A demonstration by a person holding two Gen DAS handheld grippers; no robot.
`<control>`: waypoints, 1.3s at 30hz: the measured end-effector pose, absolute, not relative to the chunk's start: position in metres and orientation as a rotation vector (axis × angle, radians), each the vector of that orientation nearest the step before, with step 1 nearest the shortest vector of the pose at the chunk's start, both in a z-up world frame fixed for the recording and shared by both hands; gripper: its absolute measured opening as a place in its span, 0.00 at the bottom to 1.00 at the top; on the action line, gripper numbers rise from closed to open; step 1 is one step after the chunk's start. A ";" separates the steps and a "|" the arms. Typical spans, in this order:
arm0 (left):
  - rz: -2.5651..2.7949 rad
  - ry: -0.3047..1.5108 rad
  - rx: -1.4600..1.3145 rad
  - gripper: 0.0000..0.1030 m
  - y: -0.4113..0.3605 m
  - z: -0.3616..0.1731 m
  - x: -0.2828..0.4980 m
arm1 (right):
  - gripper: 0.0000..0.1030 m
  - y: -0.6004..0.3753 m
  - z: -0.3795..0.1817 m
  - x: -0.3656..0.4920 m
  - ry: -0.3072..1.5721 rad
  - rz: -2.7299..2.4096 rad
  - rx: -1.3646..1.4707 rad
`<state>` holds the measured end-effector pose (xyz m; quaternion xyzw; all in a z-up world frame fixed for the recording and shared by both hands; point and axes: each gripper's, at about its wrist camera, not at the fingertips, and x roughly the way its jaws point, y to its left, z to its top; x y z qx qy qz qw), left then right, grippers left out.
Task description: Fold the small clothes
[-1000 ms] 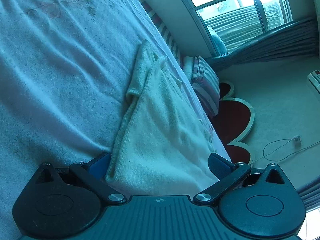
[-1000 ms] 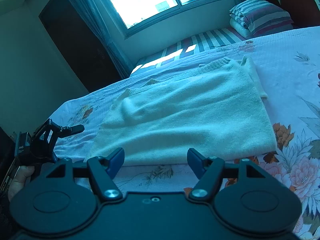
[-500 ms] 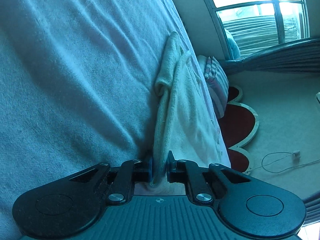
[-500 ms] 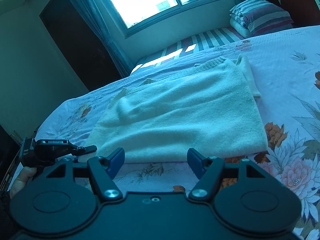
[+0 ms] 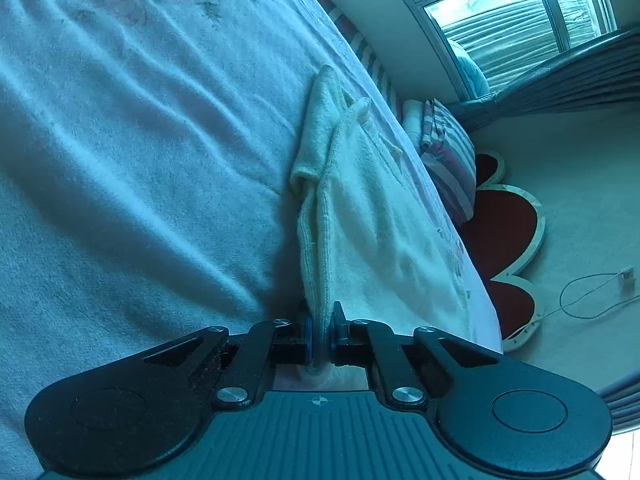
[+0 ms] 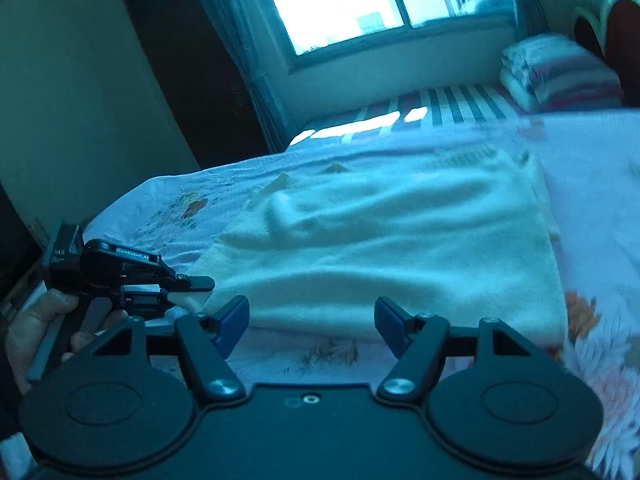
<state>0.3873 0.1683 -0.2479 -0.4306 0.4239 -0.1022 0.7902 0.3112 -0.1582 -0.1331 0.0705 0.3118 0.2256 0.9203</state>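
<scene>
Here, a cream knitted sweater [image 6: 392,256] lies folded flat on the bed [image 6: 592,168], on a pale floral bedspread. The left hand-held gripper [image 5: 320,336] has clamped down on the near corner of the sweater: its pads are pressed together with the ribbed hem pinched between them, and the fabric rises slightly from that corner. Seen from the right wrist view, that same tool sits at the sweater's left corner, gripped by a hand [image 6: 44,328]. White lettering on its black arm reads "GenRobot.AI"; a small label further back is too blurred to read.

The right hand-held gripper [image 6: 312,320] stands apart with jaws spread wide, its blue pads [image 6: 232,320] just short of the sweater's near edge, with nothing between them.

Beyond the bed, a striped pillow [image 6: 560,76] rests by the dark red headboard [image 5: 504,236], and a bright window [image 6: 344,0] with curtains fills the far wall. A thin white cable [image 5: 588,296] trails across the pale floor.
</scene>
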 end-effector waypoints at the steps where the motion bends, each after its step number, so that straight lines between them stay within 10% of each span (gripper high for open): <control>1: -0.224 0.909 -0.915 0.07 0.166 -0.243 0.388 | 0.70 -0.152 -0.128 0.316 0.610 0.456 0.090; 19: -0.193 0.939 -0.932 0.07 0.177 -0.255 0.393 | 0.70 -0.133 -0.154 0.419 0.721 0.333 0.020; 23: -0.195 0.938 -0.933 0.07 0.178 -0.259 0.389 | 0.60 -0.111 -0.157 0.428 0.710 0.236 -0.187; 26: -0.196 0.936 -0.936 0.07 0.179 -0.262 0.387 | 0.11 -0.120 -0.173 0.436 0.795 0.202 -0.208; 39: -0.194 0.935 -0.926 0.07 0.178 -0.259 0.385 | 0.14 -0.097 -0.161 0.418 0.732 0.362 -0.170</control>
